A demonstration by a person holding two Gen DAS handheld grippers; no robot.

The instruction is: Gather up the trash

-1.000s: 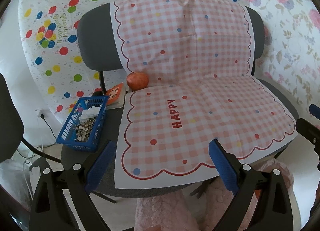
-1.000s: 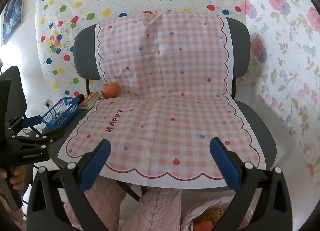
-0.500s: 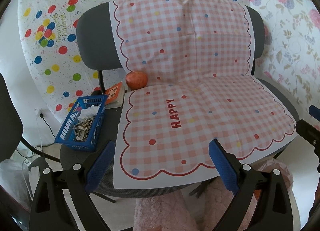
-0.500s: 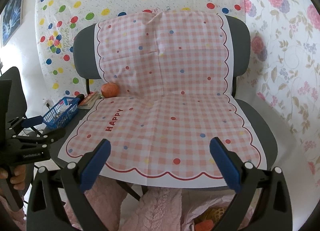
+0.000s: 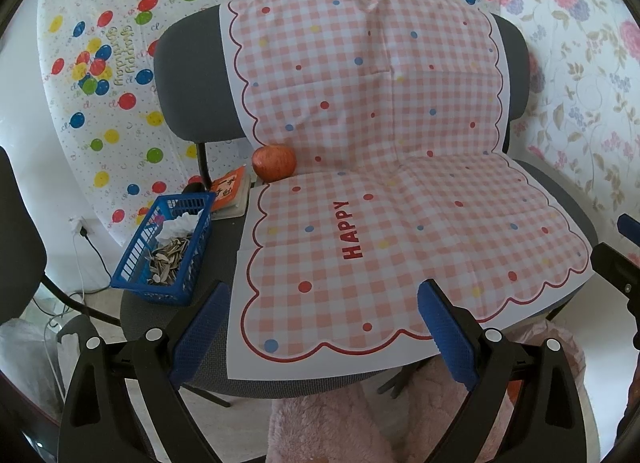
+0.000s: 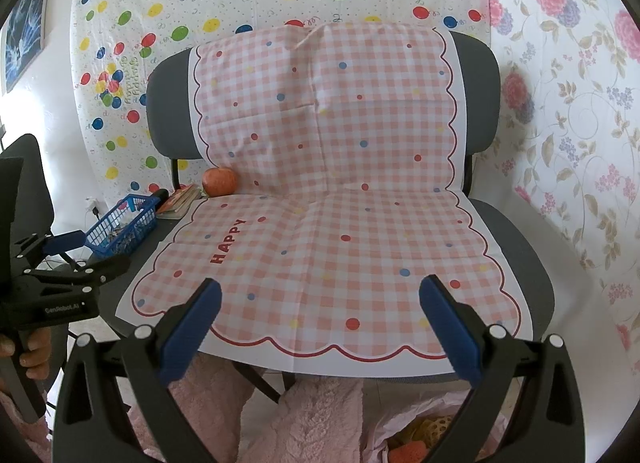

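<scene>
Blue basket (image 5: 164, 247) of seed husks sits beside the gingham cloth (image 5: 400, 199), left claw (image 5: 320, 335) gaping empty

A blue plastic basket (image 5: 164, 249) with slatted sides stands upright on the left edge of the grey chair seat (image 5: 160, 315), just beside the pink checked cloth (image 5: 380, 223) that covers the seat and backrest. It holds a heap of grey-white sunflower seed shells (image 5: 166, 259) at its near end and a crumpled white tissue (image 5: 180, 223) toward the far end. Something small and pink shows behind the tissue, too small to tell. From the right wrist view the basket (image 6: 124, 223) sits low, its contents mostly hidden by its wall.
</scene>
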